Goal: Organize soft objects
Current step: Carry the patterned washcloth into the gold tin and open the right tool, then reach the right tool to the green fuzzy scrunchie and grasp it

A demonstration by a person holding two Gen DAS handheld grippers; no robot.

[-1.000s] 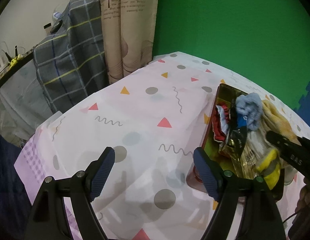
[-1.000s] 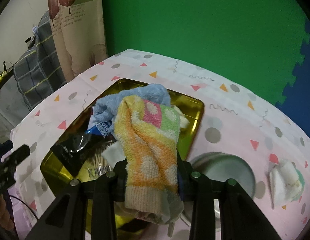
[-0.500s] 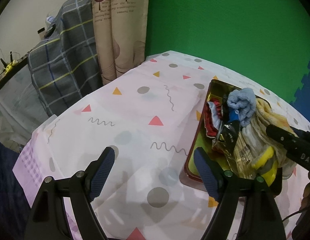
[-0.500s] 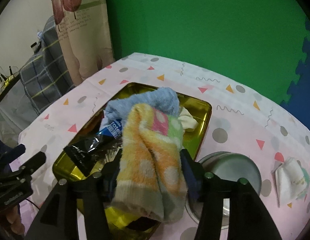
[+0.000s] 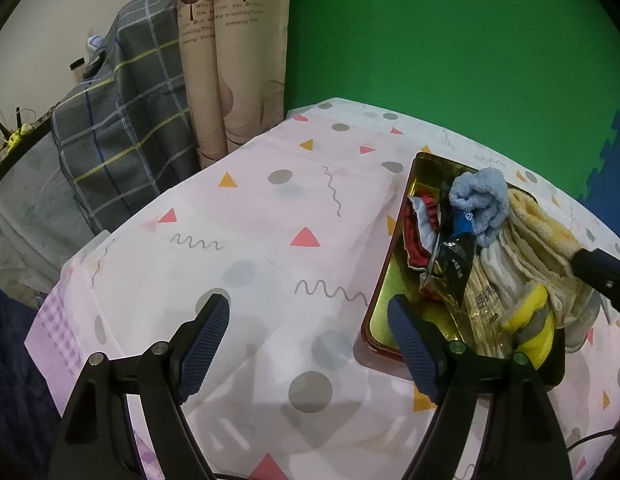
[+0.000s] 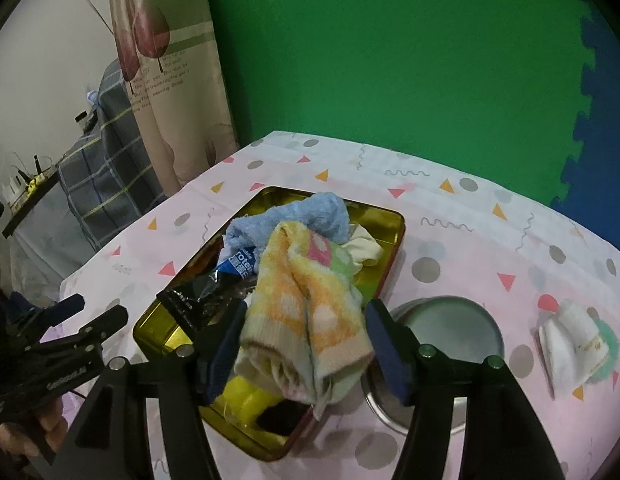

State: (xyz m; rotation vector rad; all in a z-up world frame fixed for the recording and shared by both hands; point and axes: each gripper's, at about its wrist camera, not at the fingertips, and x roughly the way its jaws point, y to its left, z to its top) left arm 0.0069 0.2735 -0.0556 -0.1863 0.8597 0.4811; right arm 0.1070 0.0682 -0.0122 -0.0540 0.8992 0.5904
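A gold tin tray (image 6: 391,240) (image 5: 379,312) on the table holds a blue towel (image 6: 294,216) (image 5: 479,200), an orange, pink and green patterned sock (image 6: 306,312) (image 5: 537,236), a black snack wrapper (image 6: 198,300) (image 5: 449,264), a red cloth (image 5: 415,236) and a yellow item (image 5: 529,320). My right gripper (image 6: 302,348) is open, its jaws either side of the sock's cuff, which rests on the pile. My left gripper (image 5: 308,344) is open and empty over the tablecloth, left of the tray.
A round metal tin (image 6: 445,344) stands right of the tray. A folded white and green cloth (image 6: 577,344) lies at the far right. A pink patterned tablecloth (image 5: 250,216) covers the table. A plaid-covered object (image 5: 122,120) and curtain (image 5: 230,60) stand beyond its left edge.
My right gripper has opened from shut on the sock, and the sock now lies on the pile in the tray. Both grippers have drawn back slightly.
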